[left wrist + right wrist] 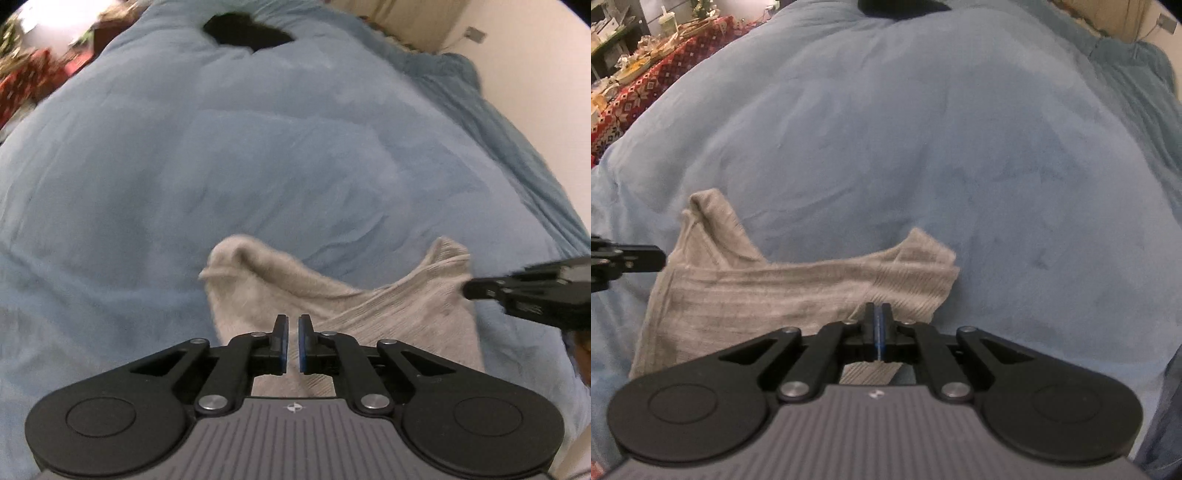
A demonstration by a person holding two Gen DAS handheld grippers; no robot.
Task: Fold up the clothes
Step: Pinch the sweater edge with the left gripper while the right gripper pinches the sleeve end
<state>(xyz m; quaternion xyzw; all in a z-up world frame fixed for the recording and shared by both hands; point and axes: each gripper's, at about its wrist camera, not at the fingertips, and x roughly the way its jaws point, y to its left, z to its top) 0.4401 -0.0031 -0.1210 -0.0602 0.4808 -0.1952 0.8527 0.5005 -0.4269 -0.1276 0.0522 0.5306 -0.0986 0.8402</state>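
A grey ribbed sleeveless top [388, 314] lies on the blue bedspread [258, 147], its two straps pointing away from me. My left gripper [292, 323] is shut on the cloth near the top's left side, with only a thin slit between the blue pads. In the right wrist view it reaches in at the top's left edge [663, 258]. My right gripper [875, 308] has its pads pressed together on a fold of the top [757, 295] below the right strap. It shows in the left wrist view at the right edge [467, 290]. Creases run taut between the two grips.
A black garment [247, 31] lies at the far end of the bed. A red patterned cloth [646, 85] with clutter on it covers a surface off the bed's left side. A pale wall [535, 92] borders the right side. The bedspread stretches wide beyond the top.
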